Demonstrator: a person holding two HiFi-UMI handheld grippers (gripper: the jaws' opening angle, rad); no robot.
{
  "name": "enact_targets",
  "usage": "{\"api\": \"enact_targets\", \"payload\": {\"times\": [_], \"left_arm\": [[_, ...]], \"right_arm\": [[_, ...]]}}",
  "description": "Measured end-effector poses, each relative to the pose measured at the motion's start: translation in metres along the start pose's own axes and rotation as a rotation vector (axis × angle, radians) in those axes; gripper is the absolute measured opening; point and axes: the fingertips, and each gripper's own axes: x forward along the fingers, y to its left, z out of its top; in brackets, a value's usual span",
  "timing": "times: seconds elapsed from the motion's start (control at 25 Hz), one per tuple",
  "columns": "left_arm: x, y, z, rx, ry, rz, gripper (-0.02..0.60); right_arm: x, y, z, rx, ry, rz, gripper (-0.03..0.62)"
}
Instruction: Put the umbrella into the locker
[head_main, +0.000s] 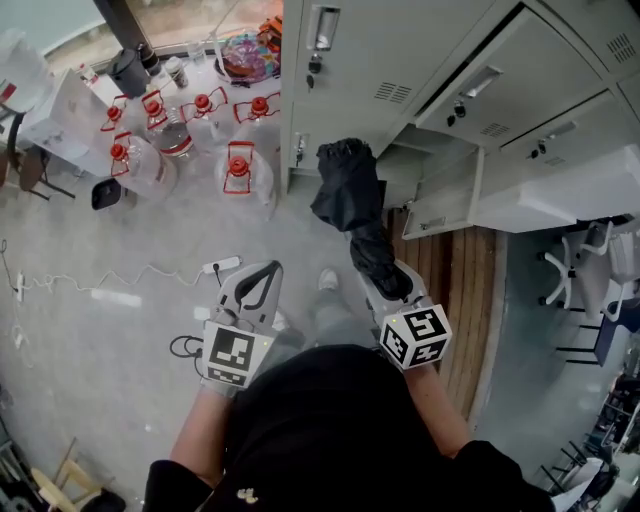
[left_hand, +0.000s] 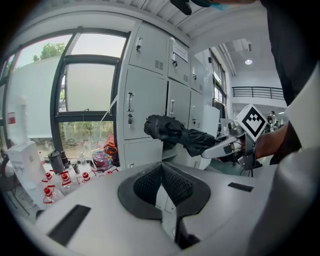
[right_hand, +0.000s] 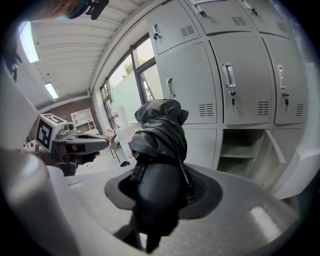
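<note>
A black folded umbrella (head_main: 352, 205) sticks out of my right gripper (head_main: 388, 282), which is shut on its handle end. In the right gripper view the umbrella (right_hand: 160, 150) fills the space between the jaws and points at the grey lockers. One low locker (right_hand: 244, 150) stands open with its door (head_main: 442, 205) swung out; its shelf is bare. My left gripper (head_main: 258, 288) is beside the right one, shut with nothing in it. In the left gripper view the pads (left_hand: 172, 184) touch, and the umbrella (left_hand: 175, 132) shows ahead to the right.
Grey lockers (head_main: 400, 70) line the wall ahead. Several water jugs with red caps (head_main: 238, 165) stand on the floor at the left by the window. A white power strip and cables (head_main: 220, 266) lie on the floor. Office chairs (head_main: 590, 280) stand at the right.
</note>
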Motion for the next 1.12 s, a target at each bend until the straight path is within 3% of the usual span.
{"api": "enact_targets", "payload": {"times": [0.56, 0.92, 1.12], "left_arm": [[0.067, 0.032, 0.011, -0.11, 0.036, 0.226, 0.011], [0.043, 0.038, -0.027, -0.217, 0.092, 0.363, 0.011], [0.02, 0.053, -0.05, -0.266, 0.118, 0.373, 0.011]], "right_arm": [[0.087, -0.052, 0.016, -0.085, 0.125, 0.261, 0.175], [0.124, -0.045, -0.008, -0.141, 0.242, 0.381, 0.176], [0.135, -0.025, -0.018, -0.154, 0.283, 0.379, 0.175]]}}
